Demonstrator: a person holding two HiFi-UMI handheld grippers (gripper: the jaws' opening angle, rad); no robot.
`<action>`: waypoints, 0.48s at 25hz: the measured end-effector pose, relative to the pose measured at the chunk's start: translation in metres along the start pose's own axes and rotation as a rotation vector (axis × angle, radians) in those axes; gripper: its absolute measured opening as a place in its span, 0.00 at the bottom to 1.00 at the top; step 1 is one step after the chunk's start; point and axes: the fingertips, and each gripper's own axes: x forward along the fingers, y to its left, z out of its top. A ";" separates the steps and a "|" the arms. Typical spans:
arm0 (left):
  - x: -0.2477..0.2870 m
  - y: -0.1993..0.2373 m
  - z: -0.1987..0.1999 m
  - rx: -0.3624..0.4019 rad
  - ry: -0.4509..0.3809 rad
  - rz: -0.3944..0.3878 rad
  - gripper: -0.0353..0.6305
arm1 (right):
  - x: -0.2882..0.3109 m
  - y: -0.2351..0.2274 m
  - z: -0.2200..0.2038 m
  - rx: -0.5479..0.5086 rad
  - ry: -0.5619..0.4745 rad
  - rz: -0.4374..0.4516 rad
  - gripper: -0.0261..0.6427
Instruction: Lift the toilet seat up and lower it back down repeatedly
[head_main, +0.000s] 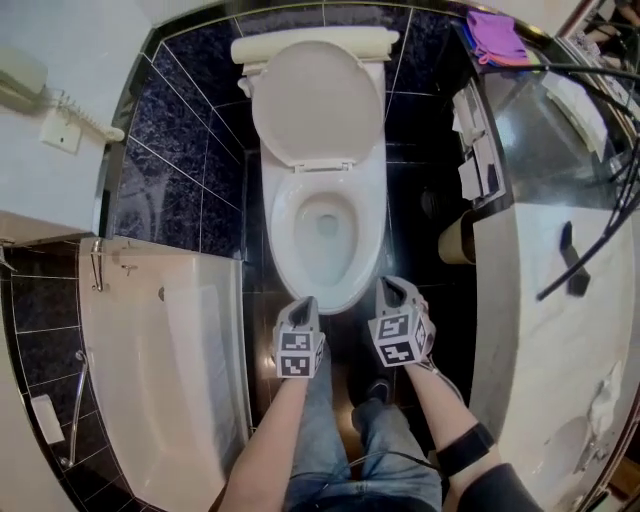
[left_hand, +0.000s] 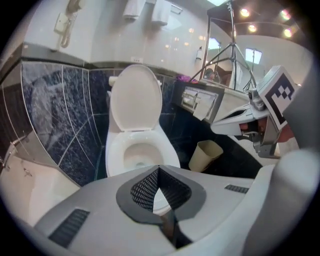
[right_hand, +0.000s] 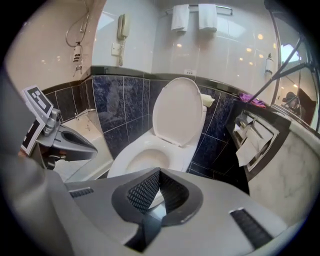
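Left claw (left_hand: 159, 170), right claw (right_hand: 159, 172) closed; toilet seat (head_main: 318, 100) upright; bowl (head_main: 372, 215) holds water

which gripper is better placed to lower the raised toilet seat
Left, marginally: the left gripper faces the middle of the toilet seat, the right gripper sits off to the side. Both shut, empty.

fixtures counted: one toilet (head_main: 322, 235), with one toilet seat (head_main: 316, 100). one bathtub (head_main: 150, 380), fitted with one grab bar (head_main: 78, 400). one counter (head_main: 560, 330). one wall telephone (head_main: 25, 85).

loose items: one waste bin (left_hand: 205, 155); one purple cloth (head_main: 495, 38); two white towels on the rail, the left towel (right_hand: 180, 17) and the right towel (right_hand: 207, 16).

tools: two, being one left hand-held gripper (head_main: 305, 305) and one right hand-held gripper (head_main: 392, 287). each carries one marker cube, two in all.
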 end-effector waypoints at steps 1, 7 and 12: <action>-0.017 -0.001 0.016 0.001 -0.014 0.010 0.04 | -0.017 0.000 0.014 -0.002 -0.006 0.004 0.06; -0.126 -0.015 0.132 0.015 -0.135 0.016 0.04 | -0.110 0.001 0.109 0.007 -0.080 0.041 0.06; -0.202 -0.022 0.208 0.039 -0.230 0.028 0.04 | -0.176 -0.002 0.172 0.007 -0.160 0.061 0.06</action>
